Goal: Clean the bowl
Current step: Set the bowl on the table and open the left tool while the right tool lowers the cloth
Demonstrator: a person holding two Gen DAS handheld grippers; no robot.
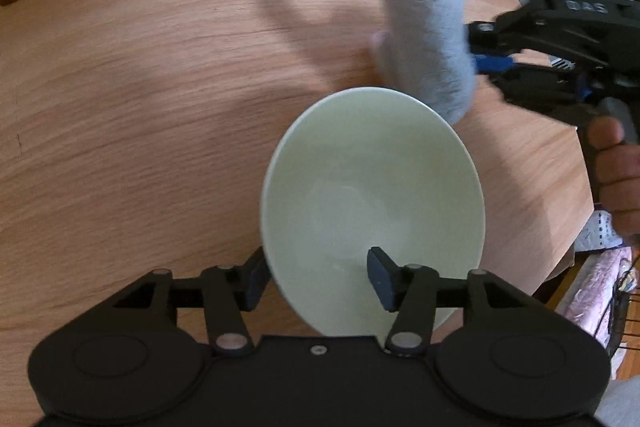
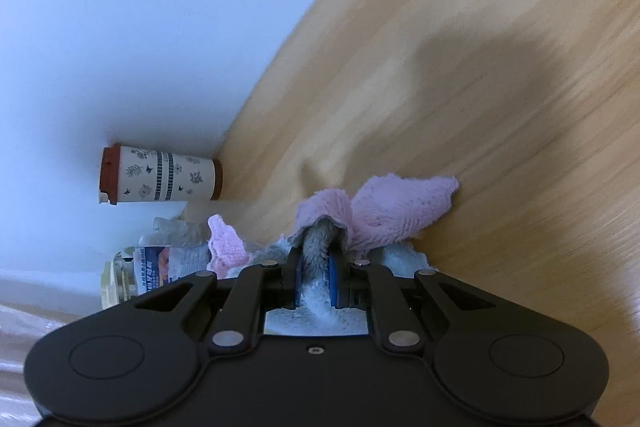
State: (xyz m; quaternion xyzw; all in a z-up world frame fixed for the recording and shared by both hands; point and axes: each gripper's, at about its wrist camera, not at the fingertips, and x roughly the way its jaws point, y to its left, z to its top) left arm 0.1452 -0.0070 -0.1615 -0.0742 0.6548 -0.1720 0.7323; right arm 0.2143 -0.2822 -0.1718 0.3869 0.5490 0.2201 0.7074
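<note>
The bowl (image 1: 372,203), pale green, sits on the wooden table (image 1: 160,87) directly under the left gripper (image 1: 316,279), its near rim passing between the two fingers: one pad lies outside the wall, the other hangs inside the basin, and neither seems to press on the ceramic — the jaws stand about half open, straddling the rim rather than gripping it. The right gripper (image 1: 486,61) comes in from the bowl's far right side, held by a hand (image 1: 616,179), and is the one carrying the tool: a grey-and-pink cloth (image 1: 424,39) pinched tight between nearly closed jaws, its loose end hanging just over the far rim. From the right wrist view the cloth (image 2: 360,215) bunches out ahead of the right gripper (image 2: 314,275), and the bowl is out of that frame. So the wipe probably runs from the far rim inward, toward the left gripper, with the bowl unclamped — it may slide.
</note>
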